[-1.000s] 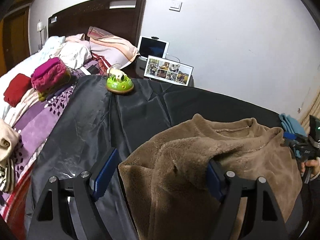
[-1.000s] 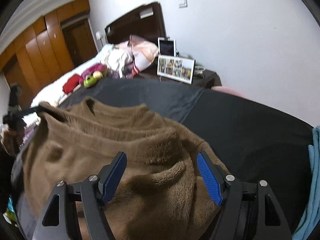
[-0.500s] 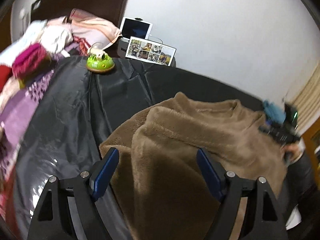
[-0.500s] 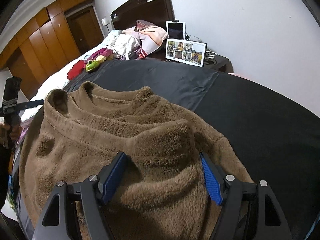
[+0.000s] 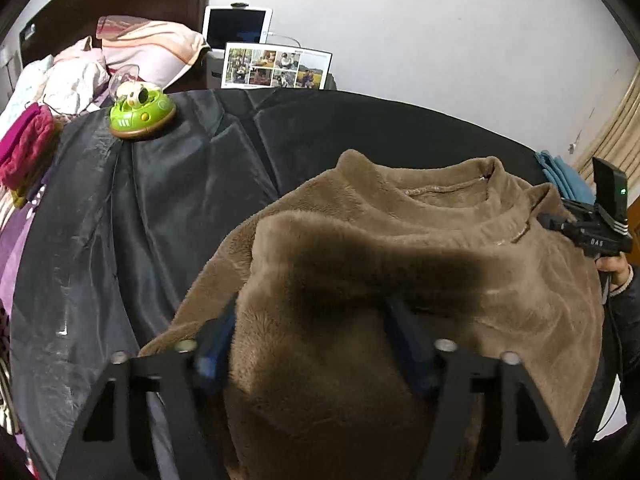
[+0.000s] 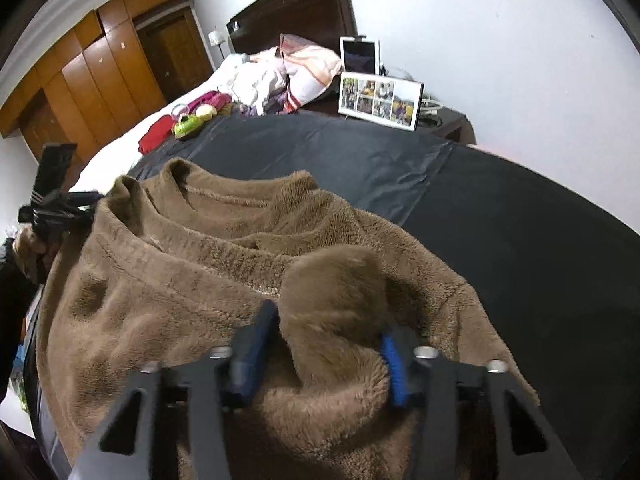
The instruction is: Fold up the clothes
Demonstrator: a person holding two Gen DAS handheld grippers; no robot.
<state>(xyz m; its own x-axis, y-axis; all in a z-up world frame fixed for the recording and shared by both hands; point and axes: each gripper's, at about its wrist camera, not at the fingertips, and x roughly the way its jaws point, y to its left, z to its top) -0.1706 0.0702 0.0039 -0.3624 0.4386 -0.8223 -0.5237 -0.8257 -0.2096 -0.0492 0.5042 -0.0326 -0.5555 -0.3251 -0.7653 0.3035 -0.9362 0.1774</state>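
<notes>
Left wrist view: your left gripper (image 5: pixel 310 344) jaws closing on a raised fold of the brown fleece sweater (image 5: pixel 420 248) lying on the bed's black sheet (image 5: pixel 160 200); right wrist view: your right gripper (image 6: pixel 326 350) jaws closing, pinching another bunched fold.

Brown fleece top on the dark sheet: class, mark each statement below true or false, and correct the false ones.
1. Fleece of the brown fleece top bunches between the left tongs. True.
2. The right tongs hold nothing. False: fleece fills them as they close.
3. A green toy sits on the dark sheet. True.
4. The top is neatly folded. False: it lies rumpled, collar showing.
</notes>
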